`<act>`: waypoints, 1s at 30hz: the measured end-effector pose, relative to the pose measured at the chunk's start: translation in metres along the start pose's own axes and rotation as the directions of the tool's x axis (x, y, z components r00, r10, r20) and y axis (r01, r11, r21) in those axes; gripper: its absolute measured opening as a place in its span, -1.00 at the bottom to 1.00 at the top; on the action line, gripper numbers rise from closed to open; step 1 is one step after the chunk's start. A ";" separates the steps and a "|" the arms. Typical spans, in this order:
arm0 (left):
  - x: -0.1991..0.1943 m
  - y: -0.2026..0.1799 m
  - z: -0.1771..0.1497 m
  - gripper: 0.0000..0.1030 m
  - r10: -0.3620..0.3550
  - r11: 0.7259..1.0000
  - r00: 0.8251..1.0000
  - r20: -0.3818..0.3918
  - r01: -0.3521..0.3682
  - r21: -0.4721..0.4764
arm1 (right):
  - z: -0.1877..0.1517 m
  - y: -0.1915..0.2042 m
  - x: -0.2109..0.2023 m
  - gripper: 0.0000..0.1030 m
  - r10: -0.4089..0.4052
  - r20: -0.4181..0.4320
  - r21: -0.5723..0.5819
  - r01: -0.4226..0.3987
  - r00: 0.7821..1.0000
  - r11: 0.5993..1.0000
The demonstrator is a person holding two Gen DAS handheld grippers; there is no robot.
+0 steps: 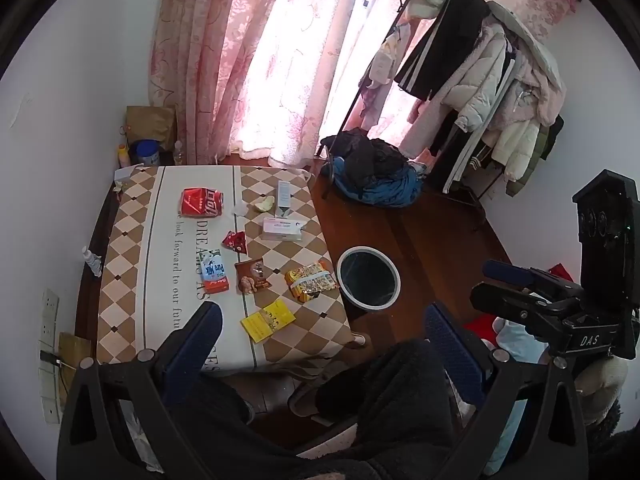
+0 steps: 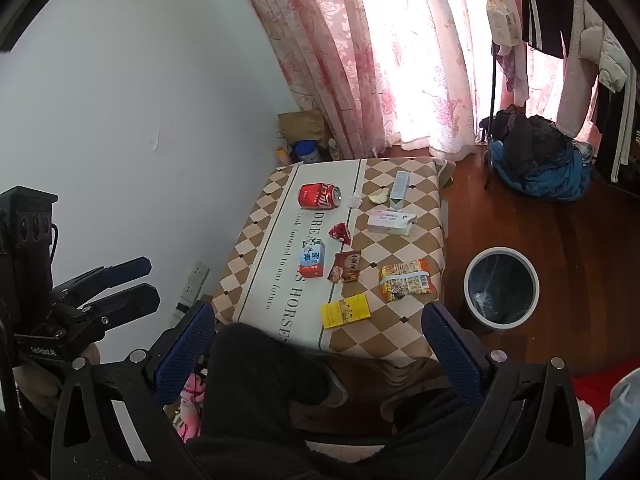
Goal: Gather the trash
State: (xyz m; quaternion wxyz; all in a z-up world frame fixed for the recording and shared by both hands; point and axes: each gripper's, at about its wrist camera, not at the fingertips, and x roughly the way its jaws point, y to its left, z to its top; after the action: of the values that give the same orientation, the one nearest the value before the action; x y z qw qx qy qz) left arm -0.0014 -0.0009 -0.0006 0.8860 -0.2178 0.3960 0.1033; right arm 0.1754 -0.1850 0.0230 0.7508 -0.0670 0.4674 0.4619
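**Both grippers hovering open over littered counter**

Left gripper is hanging above the near edge of the counter, pointing down at a slant, jaws standing wide with nothing between them. Right gripper is doing the same from the other side, jaws wide and empty (each gripper is also showing at the edge of the other's view).

Trash is lying spread over the checked cloth:
- red can on its side at the far end
- peel scrap and an upright slim box just beside it
- white flat box nearer
- small red wrapper mid-counter
- milk carton lying flat, brown packet just beside it
- orange noodle pack near the bin-side edge
- yellow packet closest to the jaws

Bin is standing on the wood floor just beside the counter, dark liner inside (contents unclear).

The person's dark-clad legs are showing below both sets of jaws.
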 end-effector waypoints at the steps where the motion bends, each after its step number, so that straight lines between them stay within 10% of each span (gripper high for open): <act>1: 0.000 0.000 -0.001 1.00 0.003 1.000 1.000 0.000 -0.003 -0.002 | 0.000 0.000 0.000 1.00 0.002 0.001 0.000 -0.002 1.000 1.000; 30: -0.004 0.011 -0.010 1.00 0.020 0.999 1.000 0.005 -0.020 -0.047 | 0.002 0.007 0.003 1.00 0.020 -0.014 -0.023 -0.020 1.000 1.000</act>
State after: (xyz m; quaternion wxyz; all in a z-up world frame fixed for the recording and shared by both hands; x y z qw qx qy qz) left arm -0.0141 0.0042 -0.0069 0.8807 -0.2343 0.3932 0.1220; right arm 0.1718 -0.1778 0.0239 0.7423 -0.0743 0.4675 0.4742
